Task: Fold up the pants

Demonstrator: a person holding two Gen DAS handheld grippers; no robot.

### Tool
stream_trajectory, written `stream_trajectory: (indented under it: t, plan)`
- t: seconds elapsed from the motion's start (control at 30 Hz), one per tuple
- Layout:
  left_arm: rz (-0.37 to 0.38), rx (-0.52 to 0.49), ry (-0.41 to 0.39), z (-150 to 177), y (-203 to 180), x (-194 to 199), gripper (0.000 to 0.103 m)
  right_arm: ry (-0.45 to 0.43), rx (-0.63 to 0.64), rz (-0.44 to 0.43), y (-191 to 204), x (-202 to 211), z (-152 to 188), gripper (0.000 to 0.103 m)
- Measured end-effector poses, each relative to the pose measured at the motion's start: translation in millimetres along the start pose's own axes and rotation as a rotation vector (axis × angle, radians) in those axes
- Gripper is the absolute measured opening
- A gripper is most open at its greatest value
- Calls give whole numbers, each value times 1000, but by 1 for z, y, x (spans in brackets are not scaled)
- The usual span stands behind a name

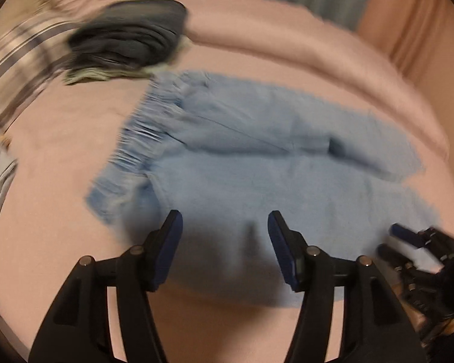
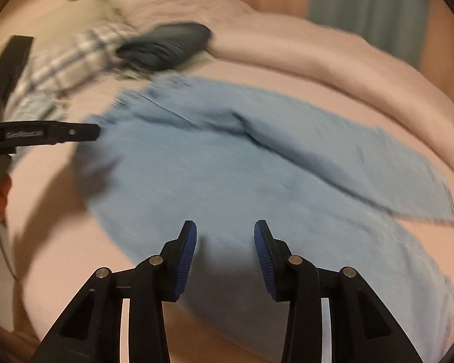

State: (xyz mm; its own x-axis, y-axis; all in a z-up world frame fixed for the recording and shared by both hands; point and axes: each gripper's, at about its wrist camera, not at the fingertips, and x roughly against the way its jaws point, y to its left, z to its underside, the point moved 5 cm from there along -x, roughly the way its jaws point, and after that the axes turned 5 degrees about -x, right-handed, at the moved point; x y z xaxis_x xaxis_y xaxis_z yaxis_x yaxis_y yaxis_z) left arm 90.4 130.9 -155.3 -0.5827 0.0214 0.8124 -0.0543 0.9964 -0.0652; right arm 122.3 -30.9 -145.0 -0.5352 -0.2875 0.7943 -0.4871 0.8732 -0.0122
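Both hand-held grippers wide open above pants [image 1: 257, 166].

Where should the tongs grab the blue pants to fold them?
Probably the near edge of the light blue cotton pants, which lie flat on the pink bed sheet with legs spread. The left tongs could pinch near the gathered waistband, the right tongs farther down that near leg, both coming from the near side, then lifting it over the far leg.
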Motion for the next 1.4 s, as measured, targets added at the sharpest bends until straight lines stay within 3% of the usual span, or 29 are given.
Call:
stream_trajectory:
  t: [0.07,0.2,0.33,0.4,0.5,0.57,0.67,0.77,0.97,1.1,1.17,1.2,1.23,1.27,1.33,1.4]
  plan:
    - [-14,-95,100,18,-11,-25,56,86,5,31,-5,-7,23,41]
    - [-14,-254,63,46,-20,-15,56,111,22,4,3,8,59,41]
    - [69,-240,99,41,-12,-7,57,167,73,-57,4,17,69,41]
    - [101,-213,98,22,-8,-7,58,190,71,-92,-4,14,57,41]
    - [87,-227,40,-12,-15,-7,58,85,75,-140,-17,24,28,42]
    - [96,-238,-2,-52,-17,-20,58,9,56,-167,-28,23,-4,50]
    - [74,-249,-6,-102,-15,-47,58,-71,68,-151,-47,5,-52,52]
    - [76,-299,45,-149,-14,-87,58,-59,86,-102,-75,-36,-104,52]
    - [55,-439,172,-199,-2,-152,58,33,182,-13,-119,-112,-174,52]
    - [87,-474,253,-207,12,-176,60,147,269,-36,-128,-148,-181,52]
    - [92,-508,267,-209,13,-181,57,210,280,-66,-127,-164,-177,52]
    - [100,-512,275,-210,12,-183,51,216,282,-77,-127,-166,-176,52]
    - [106,-530,281,-212,9,-184,34,220,277,-88,-126,-166,-177,46]
    - [105,-558,278,-215,3,-186,25,233,266,-103,-125,-167,-179,31]
    - [78,-616,264,-218,-8,-185,19,232,311,-87,-116,-164,-178,10]
    - [46,-663,249,-221,-17,-189,16,227,372,-49,-106,-161,-177,7]
